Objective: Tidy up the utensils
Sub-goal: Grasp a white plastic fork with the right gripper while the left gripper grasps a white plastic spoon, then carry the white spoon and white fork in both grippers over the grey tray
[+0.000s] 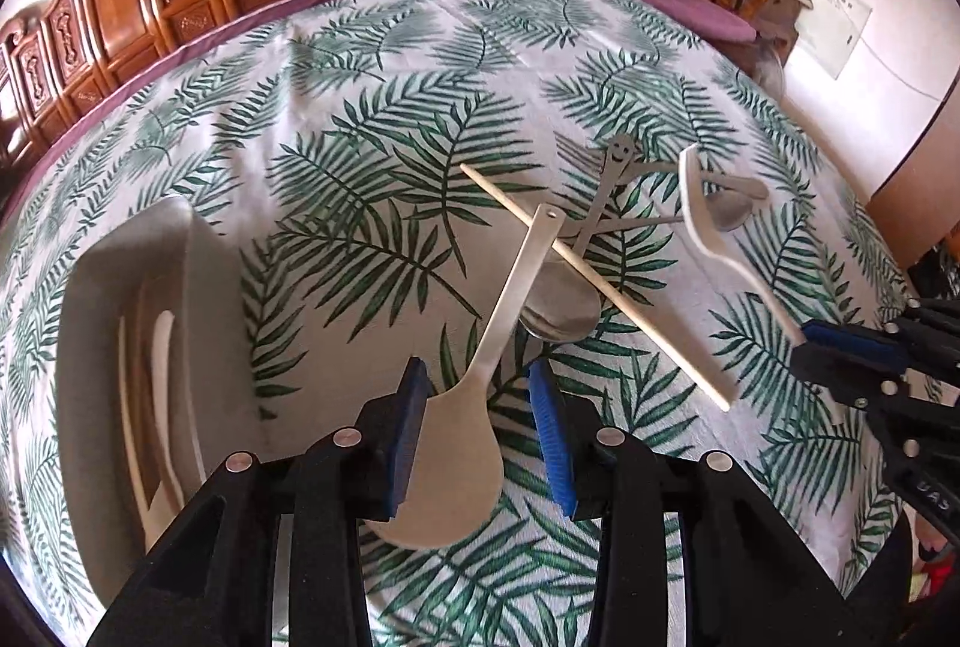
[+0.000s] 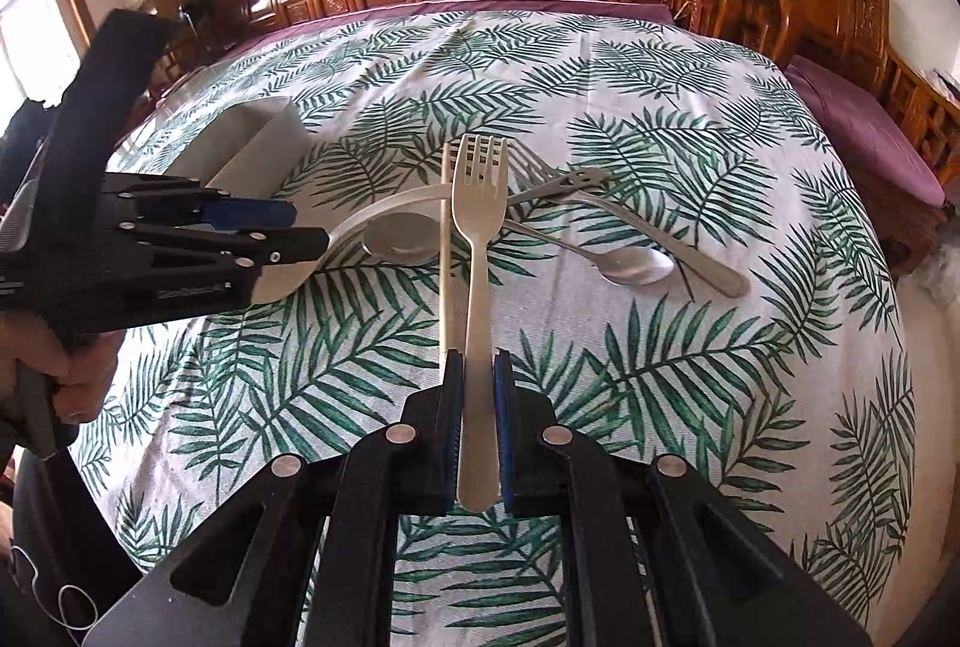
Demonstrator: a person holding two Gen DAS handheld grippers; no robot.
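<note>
So, two grippers are seen over a table covered by a palm-leaf tablecloth (image 2: 690, 407). The right gripper (image 2: 478, 428) is clamped on a pale fork (image 2: 478, 251), which is pinched by the handle between the blue pads, tines pointing away toward the far side of the table. From the left wrist view that same fork is seen side-on, held up above the cloth by the right gripper (image 1: 840, 347).

The left gripper (image 1: 480, 431) is a different story: its jaws are parted, and a flat pale rice paddle (image 1: 450, 461) is seen between them. The paddle's round blade sits right against the left pad while a clear gap is left on the other side, so whether it's actually gripped can't be told. Its handle is angled up and away, over the pile.

The rest of the utensils are left in a loose heap on the cloth: a metal spoon (image 1: 561, 311) with a single wooden chopstick (image 1: 600, 281) lying across it, a metal fork with a smiley-face handle end (image 1: 618, 155), and another spoon (image 2: 636, 266) crossed with it further right.

A grey organizer tray (image 1: 114, 287) is parked at the left of the table, well apart from the heap, and pale utensils (image 1: 162, 389) are already laid inside it.

A hand (image 2: 66, 377) is seen wrapped around the left gripper's grip.
</note>
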